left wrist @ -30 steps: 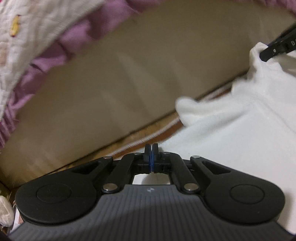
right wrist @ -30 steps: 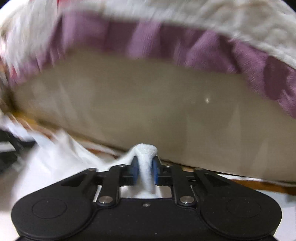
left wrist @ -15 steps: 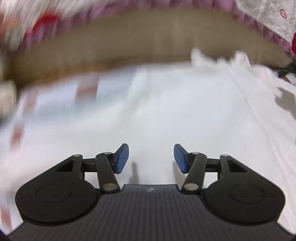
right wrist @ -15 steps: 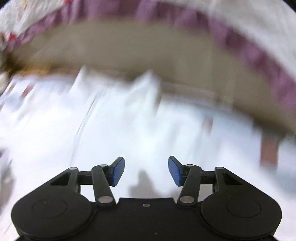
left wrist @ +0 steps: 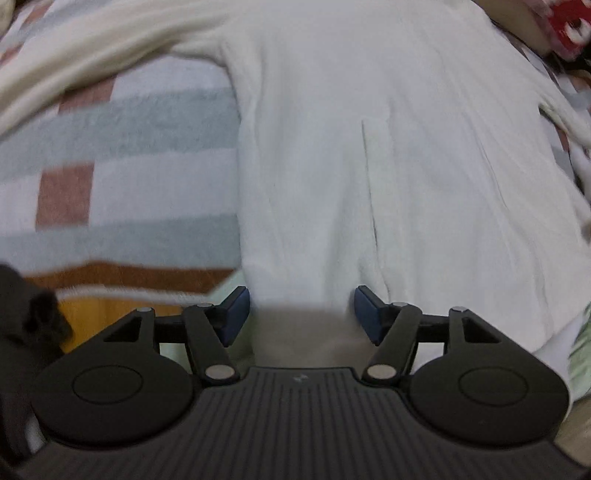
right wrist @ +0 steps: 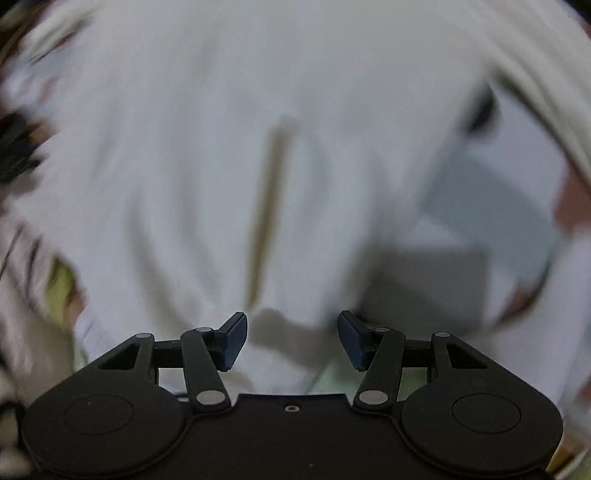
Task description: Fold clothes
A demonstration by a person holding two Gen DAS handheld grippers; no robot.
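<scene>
Both grippers, left gripper (left wrist: pixel 299 314) still widening w/ nothing between, right gripper (right wrist: pixel 291 339) gaping empty, dropped the white garment (left wrist: pixel 369 147), now spread 12 o'clock on striped blanket (left wrist: pixel 110 147), seemingly unfolded, sleeves/body folds left.

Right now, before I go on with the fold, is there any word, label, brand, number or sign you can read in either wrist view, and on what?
Readable text: none.
White garment: no tag or print shows.
Red item at the top right of the left wrist view: white marks, too blurred to read.
Left tool: a small embossed mark on its body, a symbol, no letters.
Right wrist view: blurred, no text.
</scene>
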